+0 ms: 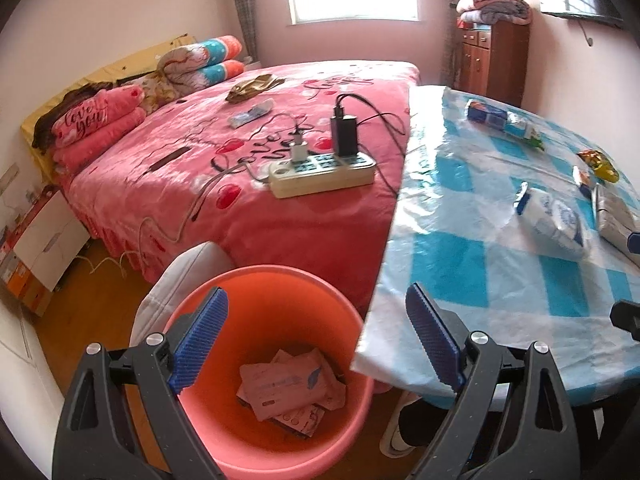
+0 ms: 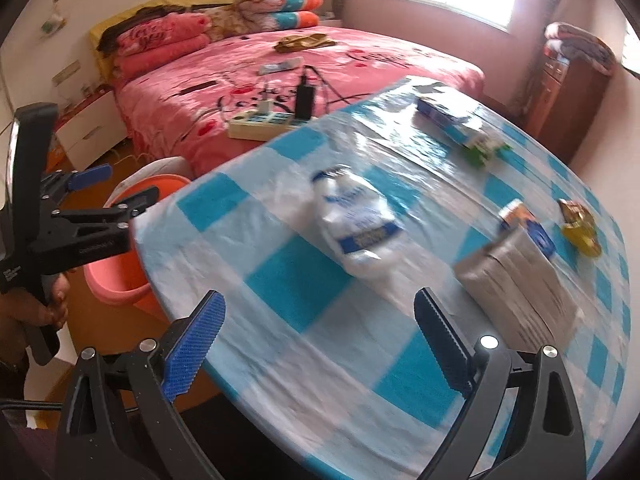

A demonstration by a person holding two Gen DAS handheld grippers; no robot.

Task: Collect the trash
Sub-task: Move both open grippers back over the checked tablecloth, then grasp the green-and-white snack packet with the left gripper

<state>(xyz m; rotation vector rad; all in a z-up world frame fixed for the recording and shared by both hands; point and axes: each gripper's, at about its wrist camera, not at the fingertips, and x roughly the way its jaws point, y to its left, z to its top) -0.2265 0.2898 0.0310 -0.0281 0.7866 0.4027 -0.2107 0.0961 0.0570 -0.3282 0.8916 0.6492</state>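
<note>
Between the wide-spread fingers of the left gripper (image 1: 316, 344), tilted steeply down, the orange bin (image 1: 272, 360) is seen, pink wrappers (image 1: 290, 390) lying inside; nothing is held. Beyond the parted, empty fingers of the right gripper (image 2: 316, 348), angled down over the checked table (image 2: 304, 276), a white-and-blue packet (image 2: 356, 220) is found, with a grey packet (image 2: 520, 284) right of the right finger.

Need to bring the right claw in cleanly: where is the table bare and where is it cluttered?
Bare: the blue-and-white checked tablecloth between the near edge and the white crumpled plastic bag. Crowded: the right side, around the grey paper packet and yellow wrapper.
</note>
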